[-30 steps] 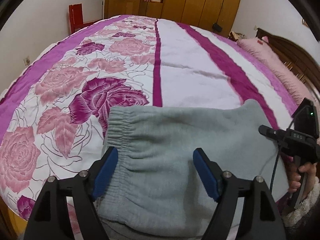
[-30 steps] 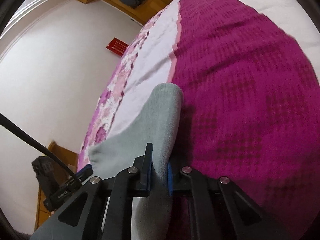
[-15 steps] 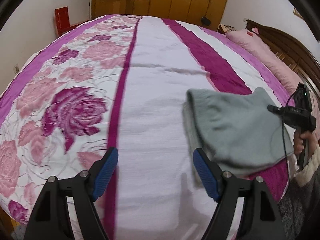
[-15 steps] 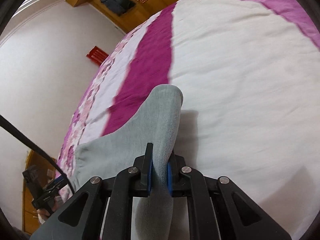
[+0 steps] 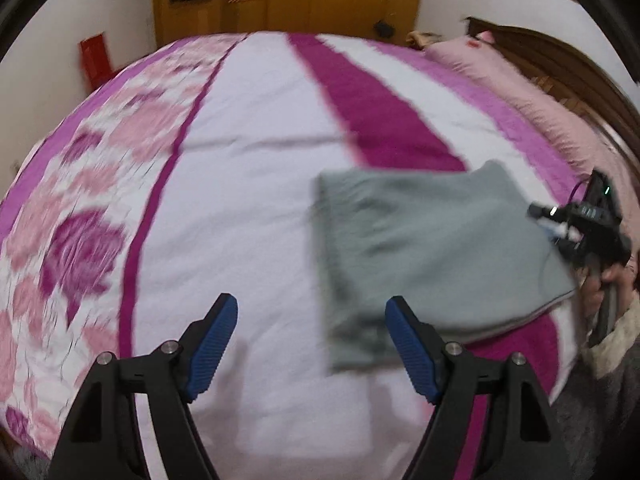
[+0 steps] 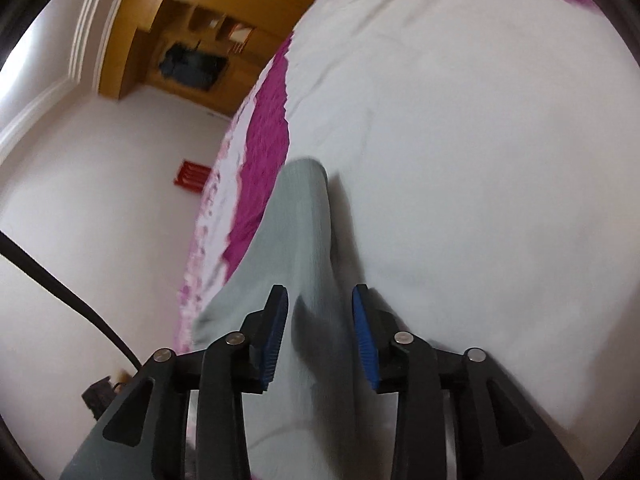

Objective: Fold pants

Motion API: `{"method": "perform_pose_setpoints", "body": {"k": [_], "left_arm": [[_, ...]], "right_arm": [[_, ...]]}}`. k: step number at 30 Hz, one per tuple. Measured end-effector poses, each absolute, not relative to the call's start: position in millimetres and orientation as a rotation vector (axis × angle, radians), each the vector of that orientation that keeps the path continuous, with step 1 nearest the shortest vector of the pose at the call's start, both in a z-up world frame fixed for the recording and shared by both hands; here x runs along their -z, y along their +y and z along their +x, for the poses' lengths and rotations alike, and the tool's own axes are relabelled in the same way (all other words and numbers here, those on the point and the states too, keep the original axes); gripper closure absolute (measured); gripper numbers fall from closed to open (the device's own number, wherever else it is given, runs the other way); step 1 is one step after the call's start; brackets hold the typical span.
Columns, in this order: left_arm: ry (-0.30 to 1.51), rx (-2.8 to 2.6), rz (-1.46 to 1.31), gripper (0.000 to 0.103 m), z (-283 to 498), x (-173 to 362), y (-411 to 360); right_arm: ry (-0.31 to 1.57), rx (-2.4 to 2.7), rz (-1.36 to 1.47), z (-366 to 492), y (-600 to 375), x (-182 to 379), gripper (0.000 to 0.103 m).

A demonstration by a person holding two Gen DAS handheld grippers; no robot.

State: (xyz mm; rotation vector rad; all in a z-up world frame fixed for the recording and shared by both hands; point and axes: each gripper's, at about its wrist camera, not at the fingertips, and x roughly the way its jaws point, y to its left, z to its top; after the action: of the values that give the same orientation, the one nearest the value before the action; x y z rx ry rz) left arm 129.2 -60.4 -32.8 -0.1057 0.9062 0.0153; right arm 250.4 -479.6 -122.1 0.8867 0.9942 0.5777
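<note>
Right tongs (image 6: 320, 336): jaws opening, pads clear of the pants (image 5: 432, 256), whose folded edge lies between them. Left tongs (image 5: 312, 348): wide apart, empty, over bare bed (image 5: 248, 216). Pants lie folded near the bed's right edge. Risk: withdrawing pads may snag the cloth and drag the fold open

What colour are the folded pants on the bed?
Light grey pants, clearest in the left wrist view.
</note>
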Motion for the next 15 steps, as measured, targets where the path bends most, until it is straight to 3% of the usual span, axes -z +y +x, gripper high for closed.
{"method": "perform_pose_setpoints", "body": {"k": [5, 10, 13, 14, 15], "left_arm": [[0.855, 0.1, -0.026, 0.023, 167.0, 9.9, -127.1], [0.858, 0.173, 0.0, 0.023, 203.8, 19.4, -182.5], [0.88, 0.182, -0.022, 0.036, 216.7, 34.5, -200.4], [0.881, 0.188, -0.031, 0.049, 219.1, 38.5, -202.5], [0.877, 0.186, -0.04, 0.069, 221.1, 41.5, -204.4]], "right_arm": [[0.924, -0.558, 0.992, 191.4, -474.4, 134.6, 0.071], [0.766, -0.501, 1.053, 149.7, -472.3, 138.2, 0.071], [0.772, -0.484, 1.107, 156.0, -472.3, 142.1, 0.07], [0.77, -0.48, 1.12, 158.5, -472.2, 143.1, 0.07], [0.767, -0.476, 1.119, 160.7, -471.1, 143.5, 0.07]]}}
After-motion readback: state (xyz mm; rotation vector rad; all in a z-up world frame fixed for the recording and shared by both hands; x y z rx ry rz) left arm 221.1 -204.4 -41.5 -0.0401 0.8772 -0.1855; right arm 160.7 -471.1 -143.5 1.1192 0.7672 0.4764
